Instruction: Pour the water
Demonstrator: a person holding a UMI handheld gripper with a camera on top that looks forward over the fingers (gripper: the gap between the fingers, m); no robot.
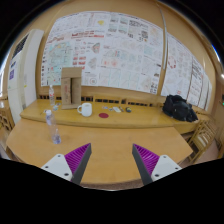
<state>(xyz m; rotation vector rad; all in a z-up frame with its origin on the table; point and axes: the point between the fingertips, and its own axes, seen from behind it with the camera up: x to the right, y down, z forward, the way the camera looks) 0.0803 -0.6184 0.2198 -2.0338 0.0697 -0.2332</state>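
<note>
A clear plastic water bottle [52, 125] stands upright on the wooden table [110, 140], beyond my left finger. A pale round cup or bowl [86, 110] sits farther back, near the table's far edge. My gripper [111, 163] is open and empty, held above the table's near part. Its purple pads [147, 158] face each other with a wide gap and nothing between them.
A cardboard box [71, 85] stands at the back left by the wall. A black bag [180, 107] lies at the back right. Small items [117, 109] lie on the far shelf. The wall behind is covered with papers [110, 45].
</note>
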